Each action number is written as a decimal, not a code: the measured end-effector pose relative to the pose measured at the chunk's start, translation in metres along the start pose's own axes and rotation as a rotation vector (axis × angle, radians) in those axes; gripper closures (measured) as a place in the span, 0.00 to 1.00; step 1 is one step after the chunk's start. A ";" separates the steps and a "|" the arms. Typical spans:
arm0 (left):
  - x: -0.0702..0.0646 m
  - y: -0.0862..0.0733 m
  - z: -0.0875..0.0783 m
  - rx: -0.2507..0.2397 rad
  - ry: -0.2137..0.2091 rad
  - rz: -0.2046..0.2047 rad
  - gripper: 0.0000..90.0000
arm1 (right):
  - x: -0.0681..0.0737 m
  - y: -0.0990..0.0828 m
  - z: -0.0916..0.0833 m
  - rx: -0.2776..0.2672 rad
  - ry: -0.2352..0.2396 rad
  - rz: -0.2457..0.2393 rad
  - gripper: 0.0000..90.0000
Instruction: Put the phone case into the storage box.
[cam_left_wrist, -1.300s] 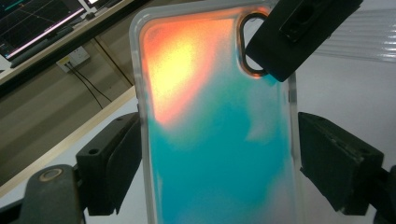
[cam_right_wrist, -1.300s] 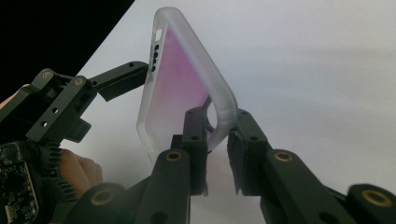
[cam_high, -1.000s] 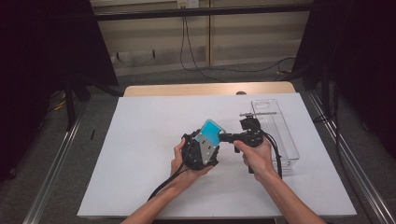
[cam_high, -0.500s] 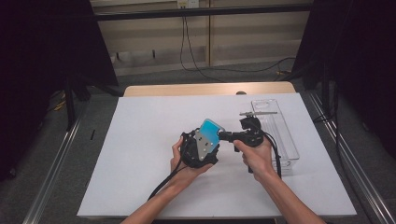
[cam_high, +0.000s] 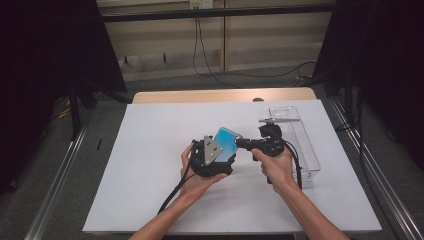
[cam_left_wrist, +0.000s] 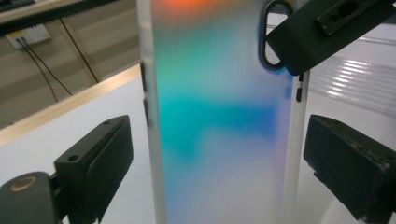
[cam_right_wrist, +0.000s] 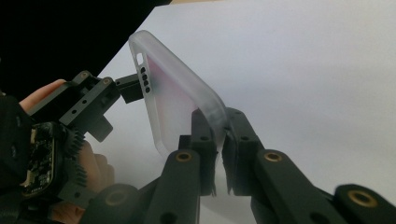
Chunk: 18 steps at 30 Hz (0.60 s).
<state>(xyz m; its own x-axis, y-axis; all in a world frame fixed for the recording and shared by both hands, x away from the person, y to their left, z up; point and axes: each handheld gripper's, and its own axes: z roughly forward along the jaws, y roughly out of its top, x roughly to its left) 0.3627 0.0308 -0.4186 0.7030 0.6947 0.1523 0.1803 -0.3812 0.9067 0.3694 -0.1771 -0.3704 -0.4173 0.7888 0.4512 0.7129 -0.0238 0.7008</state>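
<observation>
The phone case (cam_high: 227, 141) hangs above the white bench (cam_high: 150, 165), pinched at one edge by the right gripper (cam_high: 240, 142). The left gripper (cam_high: 222, 155) has just been spreading its fingers (cam_left_wrist: 100, 163); they stand apart on either side of the case, not pressing it.

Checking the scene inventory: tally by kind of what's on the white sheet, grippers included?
Phone case, teal-blue gradient: 1
Clear plastic tray: 1
Handheld grippers: 2, left gripper and right gripper
Total: 4
</observation>
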 end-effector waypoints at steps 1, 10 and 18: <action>0.001 0.000 0.000 0.004 -0.011 -0.011 0.08 | 0.000 0.001 -0.001 -0.004 0.000 -0.002 0.93; 0.005 0.004 -0.003 -0.008 -0.079 -0.076 0.04 | -0.004 0.003 -0.004 -0.021 -0.011 0.000 0.93; 0.010 0.001 -0.005 0.008 -0.153 -0.063 0.03 | -0.006 0.002 -0.006 -0.030 -0.034 -0.015 0.93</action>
<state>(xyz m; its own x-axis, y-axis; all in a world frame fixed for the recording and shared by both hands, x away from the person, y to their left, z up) 0.3661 0.0403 -0.4147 0.7868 0.6163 0.0332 0.2322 -0.3454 0.9093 0.3704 -0.1858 -0.3682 -0.4079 0.8096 0.4220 0.6893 -0.0301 0.7238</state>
